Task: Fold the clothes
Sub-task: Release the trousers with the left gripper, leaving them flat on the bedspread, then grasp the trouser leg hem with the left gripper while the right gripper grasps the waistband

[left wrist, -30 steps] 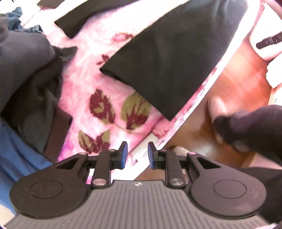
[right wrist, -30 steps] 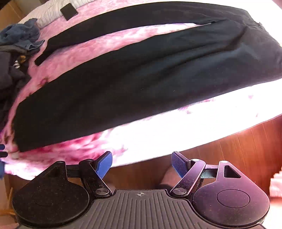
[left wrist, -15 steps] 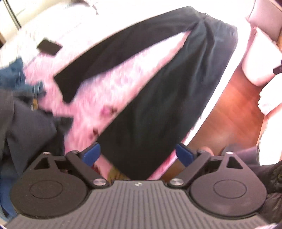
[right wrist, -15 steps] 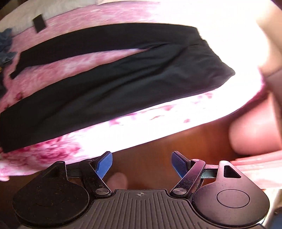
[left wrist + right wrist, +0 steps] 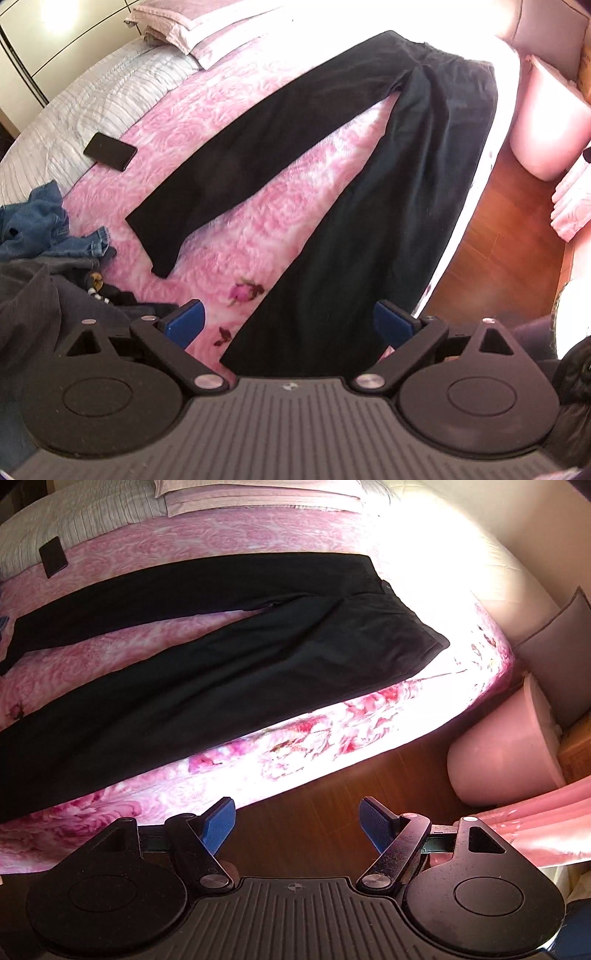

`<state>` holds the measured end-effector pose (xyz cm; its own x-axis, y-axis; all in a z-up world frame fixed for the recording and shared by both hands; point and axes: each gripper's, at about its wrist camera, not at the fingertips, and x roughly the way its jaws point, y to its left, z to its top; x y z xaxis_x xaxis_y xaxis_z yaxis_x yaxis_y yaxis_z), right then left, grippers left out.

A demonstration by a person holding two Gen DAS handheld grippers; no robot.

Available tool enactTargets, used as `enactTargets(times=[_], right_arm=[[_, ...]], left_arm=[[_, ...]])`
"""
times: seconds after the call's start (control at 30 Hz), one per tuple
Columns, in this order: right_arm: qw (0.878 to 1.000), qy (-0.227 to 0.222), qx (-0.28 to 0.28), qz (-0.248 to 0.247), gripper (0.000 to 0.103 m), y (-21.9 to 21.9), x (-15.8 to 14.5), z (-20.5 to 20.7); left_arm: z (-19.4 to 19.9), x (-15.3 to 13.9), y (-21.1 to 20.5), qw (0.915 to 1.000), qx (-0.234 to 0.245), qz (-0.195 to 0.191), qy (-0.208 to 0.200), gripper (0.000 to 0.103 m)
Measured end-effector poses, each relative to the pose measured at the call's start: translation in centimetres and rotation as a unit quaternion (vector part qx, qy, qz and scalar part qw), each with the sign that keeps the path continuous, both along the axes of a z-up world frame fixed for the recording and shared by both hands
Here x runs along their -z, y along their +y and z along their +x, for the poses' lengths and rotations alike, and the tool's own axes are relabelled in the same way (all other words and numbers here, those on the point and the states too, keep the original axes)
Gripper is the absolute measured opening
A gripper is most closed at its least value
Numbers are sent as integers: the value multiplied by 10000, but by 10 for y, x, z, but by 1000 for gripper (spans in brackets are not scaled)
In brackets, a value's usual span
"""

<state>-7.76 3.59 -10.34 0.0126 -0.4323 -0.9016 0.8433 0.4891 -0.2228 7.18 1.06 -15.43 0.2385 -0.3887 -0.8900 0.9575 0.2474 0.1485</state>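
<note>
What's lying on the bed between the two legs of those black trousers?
Only bare pink rose-patterned blanket lies between the legs of the black trousers; nothing rests on that wedge. The left wrist view shows it best.

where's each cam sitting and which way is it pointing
Left wrist: on the open left gripper, above the hem of the near leg, looking up the black trousers toward the pillows; its blue fingers show.
Right wrist: on the open right gripper, off the bed's side over the wood floor, facing the trousers' waist end; its blue fingers show.
Shared: trousers, pink blanket, phone, pink stool.
</note>
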Motion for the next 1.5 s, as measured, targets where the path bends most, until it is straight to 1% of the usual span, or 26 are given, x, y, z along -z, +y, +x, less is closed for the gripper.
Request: enactTargets(times=[0.17,0.37,0.53,0.6,0.67,0.73,0.8,0.83,0.9,1.0,1.03,1.07,1.2,1.27,1.33,1.43,1.5], right_arm=[[10000,-10,-87,26,77,3,6,4],[9998,17,-160,71,77,3,10,8],[9998,66,-201,47,77,6,12,6],[9996,82,-252,15,77,6,12,2],[9994,102,-314,-68,77,3,12,-4],[9987,125,-456,-204,77,-6,12,-9],[9969,147,-680,-376,77,-19,10,-13],[9954,160,-824,-464,77,-27,9,-14],[9897,216,-1271,-625,77,-47,12,-12],[9778,308,-1951,-696,77,-79,21,-8],[9732,327,-2171,-678,77,-89,26,-7],[9704,341,-2302,-649,77,-97,32,-6],[9594,395,-2745,-519,77,-127,58,1],[9530,421,-2965,-453,77,-141,71,5],[9462,447,-3183,-387,77,-156,84,8],[9348,486,-3506,-288,77,-178,104,14],[9360,535,-3474,-188,77,-180,114,13]], left_arm=[[0,6,12,9999,-95,81,87,96],[4,8,18,9997,-178,67,120,96],[0,13,17,9999,-105,63,39,96],[-5,16,15,10000,16,29,-76,96],[-14,19,12,9992,279,-25,-302,96],[-28,23,9,9963,629,-78,-587,96],[-45,30,5,9908,1005,-113,-903,96],[-55,36,3,9871,1188,-119,-1070,96],[-74,51,-4,9818,1387,-80,-1291,96],[-103,78,-17,9787,1434,64,-1470,94],[-113,87,-23,9776,1430,161,-1533,91],[-124,98,-30,9763,1423,295,-1605,87],[-155,137,-51,9716,1342,649,-1836,81],[-164,159,-60,9659,1343,855,-2041,75],[-169,180,-65,9589,1405,1033,-2241,72],[-172,206,-68,9512,1426,1180,-2469,71],[-170,217,-69,9474,1400,1221,-2607,70]])
